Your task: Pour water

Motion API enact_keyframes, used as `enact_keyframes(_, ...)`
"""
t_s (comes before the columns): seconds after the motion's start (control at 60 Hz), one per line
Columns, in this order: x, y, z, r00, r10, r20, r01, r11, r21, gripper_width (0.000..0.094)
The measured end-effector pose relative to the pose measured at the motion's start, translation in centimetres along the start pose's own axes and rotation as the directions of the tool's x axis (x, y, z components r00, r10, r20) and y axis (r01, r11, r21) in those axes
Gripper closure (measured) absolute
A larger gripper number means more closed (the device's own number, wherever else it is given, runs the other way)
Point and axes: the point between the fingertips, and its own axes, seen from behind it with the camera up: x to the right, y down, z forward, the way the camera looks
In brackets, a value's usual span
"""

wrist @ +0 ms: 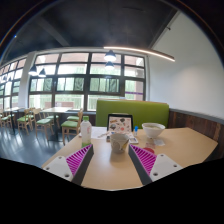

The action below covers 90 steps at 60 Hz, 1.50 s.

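Gripper view, the only one supplied, looks forward over a pale wooden table in a dining room with tall windows behind and a green bench seat at the table's far side. The gripper is spread wide with nothing held: its two fingers run along either side of the near tabletop, the pink pads facing a bare gap. Just beyond the fingertips, roughly on the centre line, stands a small pale cup; it is clear of both fingers, not between them. Further off and to the right sits a white bowl-shaped vessel, and to the left a small white container; a framed sign stands behind the cup. Which of these holds the water cannot be told. Judging from this, the grasp has not begun. The risks lie ahead: advancing off-centre could nudge the cup and tip it with one fingertip, closing too high on it could let it slip, and any tilt begun before the receiving vessel is lined up would spill water onto the table.
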Motion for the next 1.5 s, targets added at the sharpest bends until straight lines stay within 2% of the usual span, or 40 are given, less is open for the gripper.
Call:
enact_keyframes(0.083, 0.3, -0.1, 0.1, 1.0, 0.0, -0.005, 0.0, 1.0, 0.017, 0.0117)
enact_keyframes(0.25, -1.1, -0.3, 0.8, 0.998, -0.001, 0.058, -0.001, 0.999, 0.037, 0.0118)
enact_keyframes(0.483, -6.9, 0.4, 7.5, 0.987, 0.027, 0.161, -0.034, 0.998, 0.044, 0.0121)
enact_keyframes(0.583, -9.9, 0.0, 11.3, 0.984, 0.036, 0.174, -0.047, 0.997, 0.064, 0.0121)
enact_keyframes(0.75, -13.1, -0.9, 18.6, 0.99, 0.003, 0.143, -0.018, 0.995, 0.101, 0.0124)
enact_keyframes(0.967, -13.9, -0.9, 27.2, 0.998, 0.047, 0.049, -0.051, 0.996, 0.067, 0.0134)
enact_keyframes(1.05, -13.9, -0.3, 30.0, 0.998, 0.056, 0.02, -0.057, 0.997, 0.053, 0.0187)
enact_keyframes(1.067, -13.9, 0.1, 30.4, 0.998, 0.058, 0.016, -0.058, 0.997, 0.04, 0.0347)
enact_keyframes(1.083, -13.9, 0.7, 30.7, 0.998, 0.059, 0.011, -0.059, 0.998, 0.018, 0.0401)
enact_keyframes(1.1, -13.9, 0.7, 30.7, 0.998, 0.061, 0.012, -0.061, 0.998, 0.017, 0.0414)
enact_keyframes(1.233, -14.2, 0.4, 31.5, 0.998, 0.059, 0.017, -0.06, 0.997, 0.042, 0.0438)
enact_keyframes(1.333, -14.1, 0.7, 31.8, 0.996, 0.082, 0.031, -0.082, 0.996, 0.019, 0.0438)
enact_keyframes(1.5, -14.1, 0.3, 31.9, 0.996, 0.077, 0.035, -0.079, 0.995, 0.062, 0.053)
